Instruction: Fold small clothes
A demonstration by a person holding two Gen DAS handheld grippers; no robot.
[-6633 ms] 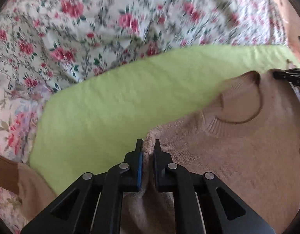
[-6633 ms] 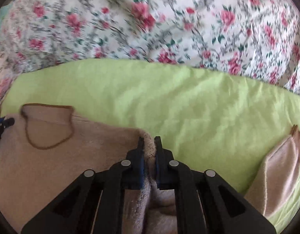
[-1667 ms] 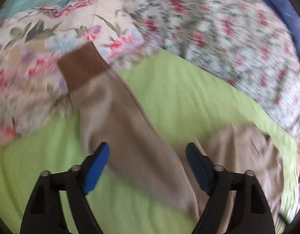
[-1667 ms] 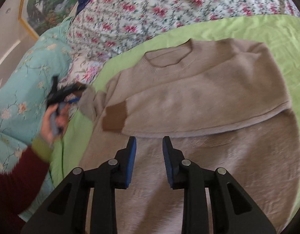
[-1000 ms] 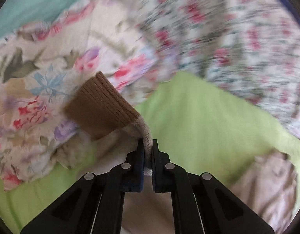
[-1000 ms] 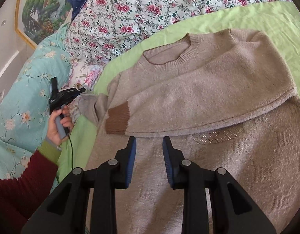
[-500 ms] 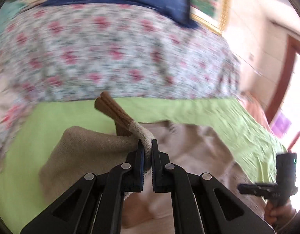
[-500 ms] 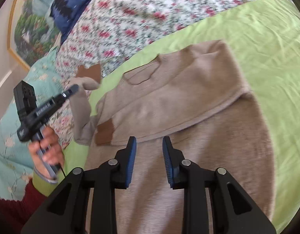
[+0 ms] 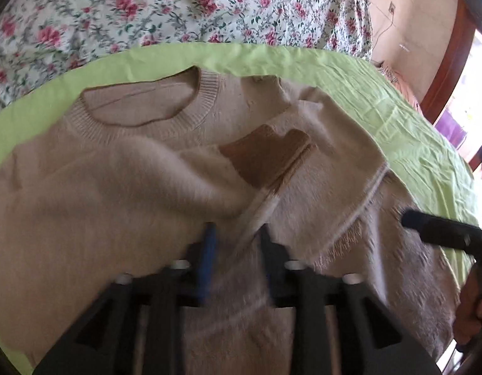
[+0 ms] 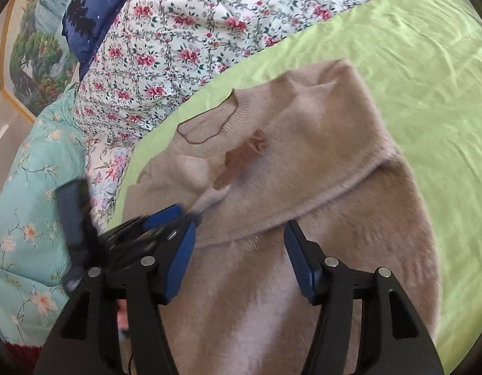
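The sweater (image 10: 303, 168) is lying on the green sheet (image 10: 428, 62) of the bed, both sleeves crossing its chest. The left gripper (image 9: 237, 243) is parted around the left sleeve (image 9: 147, 193) (blurred); lifting carelessly may be dragging it askew. The right gripper (image 10: 239, 256) is hovering released. Floral bedding (image 10: 178, 37) is crowding the collar side.

A sweater (image 10: 303, 162) lies on a sheet (image 10: 428, 62), its collar (image 10: 215, 128) at the far side and both sleeves crossed over its chest. A floral quilt (image 10: 184, 31) lies beyond the sheet.
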